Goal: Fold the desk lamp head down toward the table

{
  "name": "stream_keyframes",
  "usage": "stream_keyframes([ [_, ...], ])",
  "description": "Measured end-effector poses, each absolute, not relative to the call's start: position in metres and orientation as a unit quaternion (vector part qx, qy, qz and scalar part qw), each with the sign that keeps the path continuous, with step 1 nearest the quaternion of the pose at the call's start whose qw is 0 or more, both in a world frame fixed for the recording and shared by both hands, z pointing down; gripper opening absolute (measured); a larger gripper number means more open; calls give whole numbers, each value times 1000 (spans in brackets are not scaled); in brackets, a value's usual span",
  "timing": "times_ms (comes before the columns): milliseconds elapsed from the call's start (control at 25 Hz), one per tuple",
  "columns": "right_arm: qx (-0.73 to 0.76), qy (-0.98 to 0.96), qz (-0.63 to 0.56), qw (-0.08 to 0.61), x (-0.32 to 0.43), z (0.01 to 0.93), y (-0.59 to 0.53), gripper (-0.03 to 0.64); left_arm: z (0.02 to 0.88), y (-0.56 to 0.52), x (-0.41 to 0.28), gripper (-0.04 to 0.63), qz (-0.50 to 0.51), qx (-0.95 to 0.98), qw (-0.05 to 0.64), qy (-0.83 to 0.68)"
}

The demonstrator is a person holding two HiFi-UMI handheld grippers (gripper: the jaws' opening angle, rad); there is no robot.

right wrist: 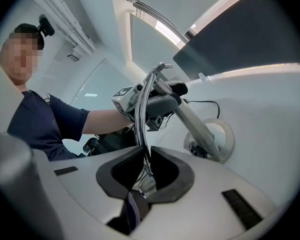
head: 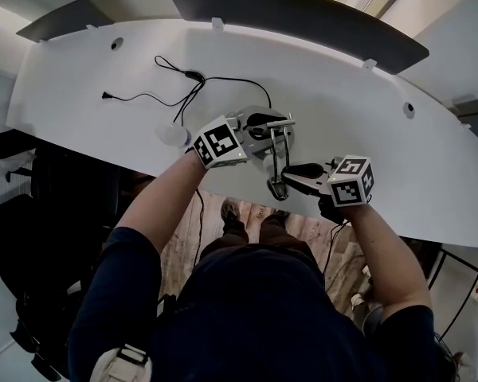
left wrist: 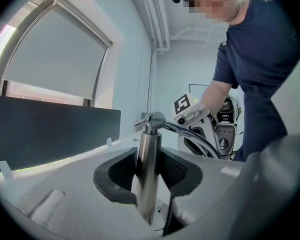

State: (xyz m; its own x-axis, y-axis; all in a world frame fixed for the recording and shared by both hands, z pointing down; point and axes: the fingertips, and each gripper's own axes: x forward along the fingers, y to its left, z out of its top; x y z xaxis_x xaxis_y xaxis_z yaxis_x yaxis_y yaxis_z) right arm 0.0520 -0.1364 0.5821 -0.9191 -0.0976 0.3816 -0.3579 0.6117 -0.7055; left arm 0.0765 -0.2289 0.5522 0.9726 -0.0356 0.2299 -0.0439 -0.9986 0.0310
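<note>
- The left claw (head: 261, 132) is clamped on the steel post (left wrist: 149, 154) of the lamp (head: 280, 156). Its ribbed black pads (left wrist: 124, 170) press the post from both sides and stand fairly wide apart around it.
- The right claw (head: 293, 175) is closed almost fully on the lamp's thin curved arm (right wrist: 141, 109). We see the arm rise from between this claw's pads to a hinge (right wrist: 162, 66) well above it.
- Ahead of the right claw and down to its right, the post runs into the round white base (right wrist: 228, 134), which sits flat on the white desk (head: 342, 110).
- From the left claw, we see the hinge capping the post just above the pads. From there the curved arm sweeps off to the right, towards the other claw's marker cube (left wrist: 183, 104).
- From above, we see the two claws pointing at each other and close together. The lamp is between them, near the desk's front edge, and a bare forearm (head: 155, 201) is behind the left claw.
- Beyond the left claw, a black cable (head: 223, 79) trails across the desk. A dark screen (head: 303, 14) lines the far edge.
</note>
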Motion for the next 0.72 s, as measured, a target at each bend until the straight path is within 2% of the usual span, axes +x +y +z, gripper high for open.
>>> stream_keyframes([
  [480, 146, -889, 415, 122, 50, 600, -150, 64, 554, -230, 75, 120, 106, 993, 37, -20],
  [720, 157, -888, 421, 99, 51, 600, -149, 80, 555, -229, 75, 120, 125, 991, 7, -38],
])
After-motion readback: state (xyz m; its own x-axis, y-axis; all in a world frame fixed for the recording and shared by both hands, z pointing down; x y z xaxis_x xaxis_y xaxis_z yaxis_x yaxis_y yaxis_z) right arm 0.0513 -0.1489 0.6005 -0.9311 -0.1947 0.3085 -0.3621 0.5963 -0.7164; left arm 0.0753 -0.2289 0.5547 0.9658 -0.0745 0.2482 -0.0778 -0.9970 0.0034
